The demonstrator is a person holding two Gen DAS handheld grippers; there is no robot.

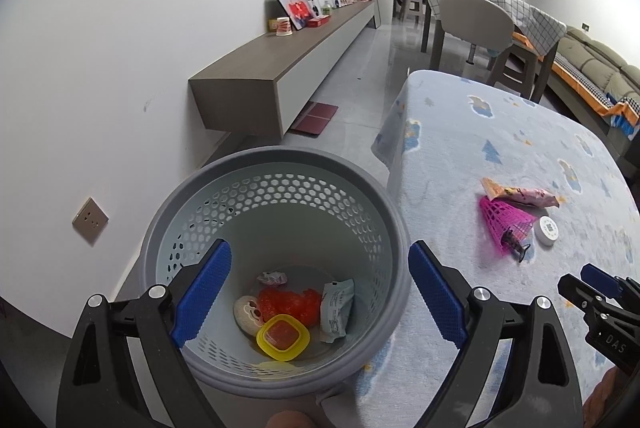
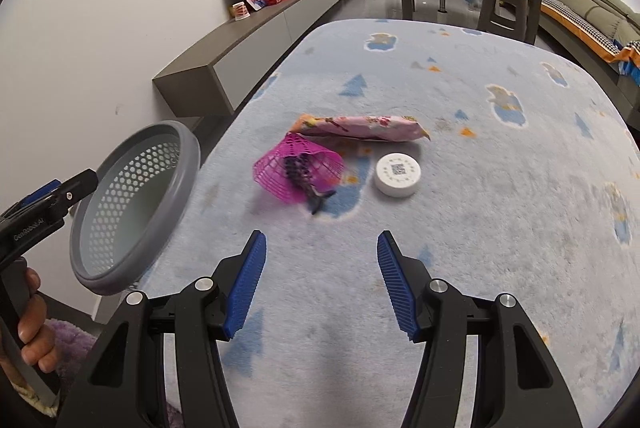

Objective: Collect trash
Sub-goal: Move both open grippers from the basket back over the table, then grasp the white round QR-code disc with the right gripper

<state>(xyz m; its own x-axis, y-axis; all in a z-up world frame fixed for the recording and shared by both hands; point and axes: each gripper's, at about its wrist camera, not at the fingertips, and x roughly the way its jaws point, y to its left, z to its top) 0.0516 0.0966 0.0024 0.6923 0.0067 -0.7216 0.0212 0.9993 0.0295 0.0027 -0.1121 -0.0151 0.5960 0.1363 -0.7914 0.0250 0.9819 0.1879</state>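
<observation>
The tabletop [image 2: 460, 228] carries the remaining trash; the bin [image 2: 120, 260] is at its left edge. The pink wrapper [image 2: 360, 126] lies crosswise, straight ahead of the right gripper [image 2: 322, 284], whose jaws are released and empty. The left gripper [image 1: 320, 296], also released, hovers over the bin.

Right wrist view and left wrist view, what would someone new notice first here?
Probably the bright magenta mesh plastic basket lying on its side mid-table on the pale blue fleece cloth, between a pink snack wrapper behind it and a round white cap to its right. Next, the grey perforated plastic bin off the table's left edge, already holding trash.
</observation>
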